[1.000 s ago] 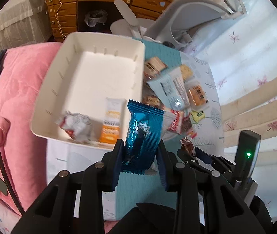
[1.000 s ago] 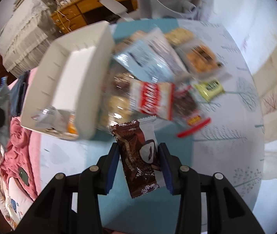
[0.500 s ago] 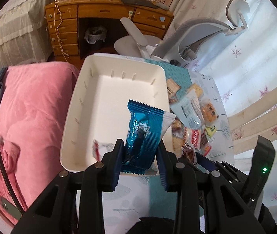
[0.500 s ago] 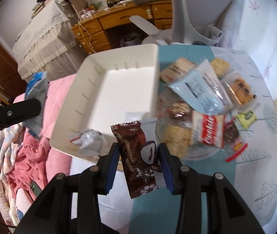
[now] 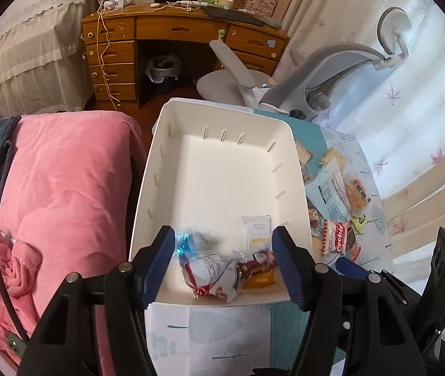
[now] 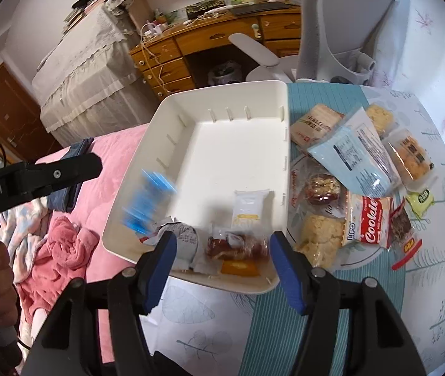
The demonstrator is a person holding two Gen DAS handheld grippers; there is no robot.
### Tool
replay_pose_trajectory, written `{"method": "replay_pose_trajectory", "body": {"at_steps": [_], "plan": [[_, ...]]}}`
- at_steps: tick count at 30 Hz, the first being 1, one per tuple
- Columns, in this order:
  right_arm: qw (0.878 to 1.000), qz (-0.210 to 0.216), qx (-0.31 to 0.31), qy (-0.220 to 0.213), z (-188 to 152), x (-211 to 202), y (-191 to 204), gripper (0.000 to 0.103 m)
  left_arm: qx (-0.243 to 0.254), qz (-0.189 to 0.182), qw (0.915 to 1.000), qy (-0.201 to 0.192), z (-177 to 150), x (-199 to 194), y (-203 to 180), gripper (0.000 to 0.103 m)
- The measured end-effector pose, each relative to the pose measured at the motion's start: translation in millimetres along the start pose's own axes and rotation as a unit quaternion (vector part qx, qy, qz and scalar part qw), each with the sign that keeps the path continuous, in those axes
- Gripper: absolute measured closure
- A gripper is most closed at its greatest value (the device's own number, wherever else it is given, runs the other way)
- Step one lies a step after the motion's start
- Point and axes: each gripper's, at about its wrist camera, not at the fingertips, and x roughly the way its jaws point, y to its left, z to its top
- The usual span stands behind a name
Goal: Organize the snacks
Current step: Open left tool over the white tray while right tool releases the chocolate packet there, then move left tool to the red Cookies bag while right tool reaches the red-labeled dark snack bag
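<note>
A white bin (image 5: 222, 169) (image 6: 222, 144) stands on the table's left side. My left gripper (image 5: 224, 269) is open above its near end; the blue packet (image 5: 191, 242) (image 6: 147, 200) is blurred, dropping into the bin. My right gripper (image 6: 222, 260) is open too; the brown packet (image 6: 238, 246) (image 5: 258, 263) lies in the bin's near end. A silver and red packet (image 5: 209, 272) (image 6: 181, 239) and a white and orange packet (image 5: 256, 232) (image 6: 249, 208) also lie there.
A plate (image 6: 360, 260) with several snacks, among them a red cookie pack (image 6: 369, 221) and a pale blue pouch (image 6: 354, 156), sits right of the bin. A pink blanket (image 5: 56, 188) lies left. A grey chair (image 5: 322, 72) and a wooden desk (image 5: 172, 31) stand behind.
Both grippers have opened over the bin. The blue packet left my left gripper and the brown packet left my right gripper; both fell into the bin's near end.
</note>
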Motion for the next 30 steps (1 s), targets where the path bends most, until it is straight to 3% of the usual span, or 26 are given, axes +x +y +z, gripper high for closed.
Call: {"method": "replay_pose_trajectory", "body": {"at_steps": [2,11,20,25,30], "plan": [[1.0,-0.001,0.01,-0.002,-0.8,-2.4,-4.2,0.041,-0.003,-0.003,1.0,0.002,-1.7,0.7,-1.4,0.034],[0.999,-0.003,0.039,-0.019,-10.0,-18.4,-30.5,0.041,0.008,-0.027,0.9996,0.009,-10.8,1.3,-29.5,0.033],[0.998,-0.013,0.004,-0.056,-25.4,-46.8,-62.2,0.041,0.019,-0.054,0.9983,0.01,-17.8,4.6,-80.8,0.03],[0.998,-0.017,-0.011,-0.054,-31.6,-54.4,-88.8,0.041,0.02,-0.058,0.998,0.014,-21.3,11.1,-110.4,0.028],[0.998,-0.03,-0.022,-0.045,-35.5,-57.0,-116.1,0.041,0.023,-0.057,0.9977,0.028,-24.9,24.0,-143.7,0.019]]}}
